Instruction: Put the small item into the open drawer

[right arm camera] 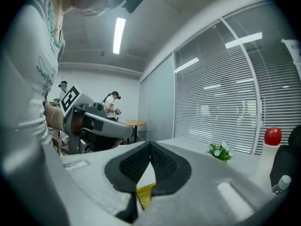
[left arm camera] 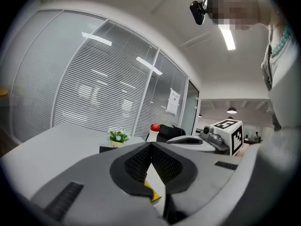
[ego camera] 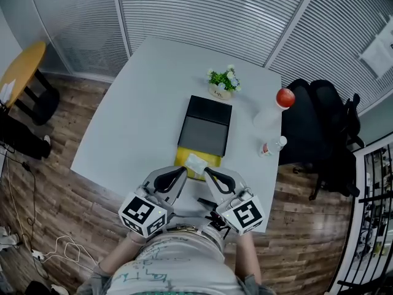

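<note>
A dark grey drawer box (ego camera: 206, 128) stands in the middle of the white table (ego camera: 135, 115). Its yellow drawer (ego camera: 183, 158) is pulled out toward me. A small white packet (ego camera: 196, 163) lies on the drawer. My left gripper (ego camera: 184, 171) and right gripper (ego camera: 207, 171) hover at the table's near edge, tips on either side of the packet. In the left gripper view the left gripper (left arm camera: 151, 145) is shut on nothing, white and yellow showing below the tips. In the right gripper view the right gripper (right arm camera: 150, 144) is likewise shut and empty.
A potted plant (ego camera: 222, 82) stands behind the box. To the right are a white bottle with a red cap (ego camera: 273, 110) and a small bottle (ego camera: 272, 146). A black chair (ego camera: 322, 128) stands beside the table's right edge. A round yellow table (ego camera: 21, 72) is at far left.
</note>
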The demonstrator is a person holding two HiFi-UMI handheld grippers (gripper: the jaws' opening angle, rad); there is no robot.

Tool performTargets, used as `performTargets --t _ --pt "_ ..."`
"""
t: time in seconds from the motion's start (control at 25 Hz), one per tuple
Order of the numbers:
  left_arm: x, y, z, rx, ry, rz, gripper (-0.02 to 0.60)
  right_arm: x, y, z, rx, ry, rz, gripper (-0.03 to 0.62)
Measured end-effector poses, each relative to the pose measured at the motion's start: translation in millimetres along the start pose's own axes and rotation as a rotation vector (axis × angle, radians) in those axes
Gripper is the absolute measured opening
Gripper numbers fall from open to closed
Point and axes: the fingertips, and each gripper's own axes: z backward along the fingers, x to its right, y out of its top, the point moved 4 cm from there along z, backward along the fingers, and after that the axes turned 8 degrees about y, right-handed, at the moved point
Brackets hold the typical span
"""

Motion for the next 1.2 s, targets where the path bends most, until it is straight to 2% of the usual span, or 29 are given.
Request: performTargets --t 0.32,0.48,1.2 --pt "1.4 12.7 -5.2 0.050 -0.013 -0.024 -0.003 -9.5 26.1 -1.6 0.086 0.018 0.018 0.002" --pt "3.8 12.5 -7.3 0.058 -0.013 -0.021 -0.003 -12.4 30.4 -4.2 0.084 0.038 -0.012 0.002" --pt "0.8 5.9 -8.0 0.056 0.033 -0.011 -0.003 -7.0 24.4 -7.4 0.065 0.083 -0.002 0.002"
